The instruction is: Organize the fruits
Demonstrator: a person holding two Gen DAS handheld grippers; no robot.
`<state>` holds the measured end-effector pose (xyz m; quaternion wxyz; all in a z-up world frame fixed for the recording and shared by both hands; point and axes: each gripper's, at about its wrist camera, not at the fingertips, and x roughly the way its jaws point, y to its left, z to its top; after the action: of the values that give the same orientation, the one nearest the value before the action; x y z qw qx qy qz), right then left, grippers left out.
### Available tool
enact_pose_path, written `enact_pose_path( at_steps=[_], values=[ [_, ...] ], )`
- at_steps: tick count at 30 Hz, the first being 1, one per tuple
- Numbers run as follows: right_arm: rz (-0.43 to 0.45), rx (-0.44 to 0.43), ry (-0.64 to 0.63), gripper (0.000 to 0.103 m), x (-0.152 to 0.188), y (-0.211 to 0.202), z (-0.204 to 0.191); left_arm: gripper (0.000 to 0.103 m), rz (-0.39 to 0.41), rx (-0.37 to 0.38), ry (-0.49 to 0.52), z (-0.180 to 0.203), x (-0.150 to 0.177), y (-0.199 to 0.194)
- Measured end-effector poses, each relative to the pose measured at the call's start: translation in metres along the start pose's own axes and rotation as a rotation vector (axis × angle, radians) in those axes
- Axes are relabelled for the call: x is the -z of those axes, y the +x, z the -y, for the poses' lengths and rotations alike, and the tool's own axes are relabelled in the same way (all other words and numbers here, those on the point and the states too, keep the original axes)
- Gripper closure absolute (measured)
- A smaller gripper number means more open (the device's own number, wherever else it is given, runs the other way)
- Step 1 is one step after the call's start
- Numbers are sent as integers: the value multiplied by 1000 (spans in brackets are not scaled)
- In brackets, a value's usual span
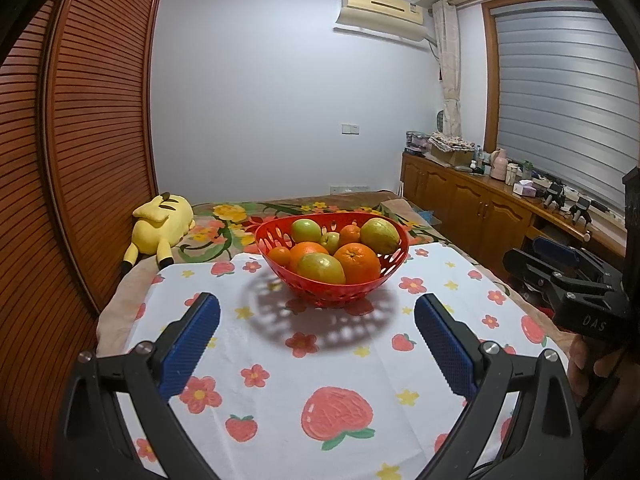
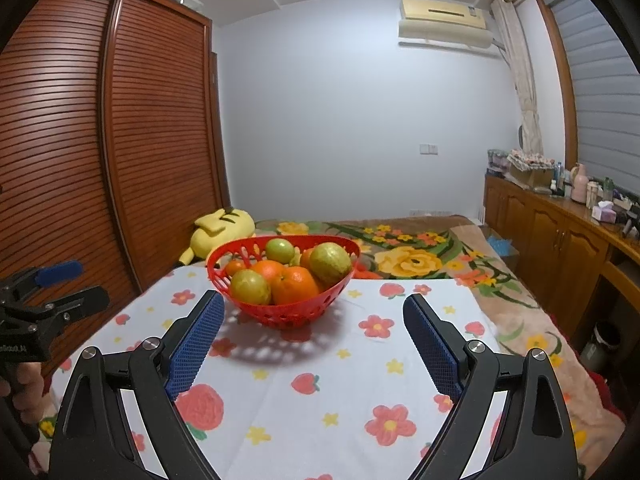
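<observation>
Left wrist view: the left gripper (image 1: 317, 316) holds its ribbed blue jaws wide and empty over the floral cloth (image 1: 280, 360); ahead, a perforated red plastic basket (image 1: 384, 270) holds round oranges (image 1: 357, 267) and green fruits; right wrist view: the right gripper (image 2: 313, 318), jaws wide, empty, faces that basket (image 2: 224, 276).

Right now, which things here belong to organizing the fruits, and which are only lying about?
For the job:
red basket
oranges
green fruits
left gripper
right gripper

Lying about:
yellow plush toy
pink tissue box
</observation>
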<state>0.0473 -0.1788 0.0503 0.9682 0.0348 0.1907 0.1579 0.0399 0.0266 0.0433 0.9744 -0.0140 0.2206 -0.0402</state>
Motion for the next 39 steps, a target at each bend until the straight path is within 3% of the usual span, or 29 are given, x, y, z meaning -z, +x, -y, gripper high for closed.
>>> enact_pose_path(
  at_steps=[39],
  values=[
    [1, 0, 2, 10, 0, 1, 1, 4, 21, 8, 0, 6, -6, -11]
  ],
)
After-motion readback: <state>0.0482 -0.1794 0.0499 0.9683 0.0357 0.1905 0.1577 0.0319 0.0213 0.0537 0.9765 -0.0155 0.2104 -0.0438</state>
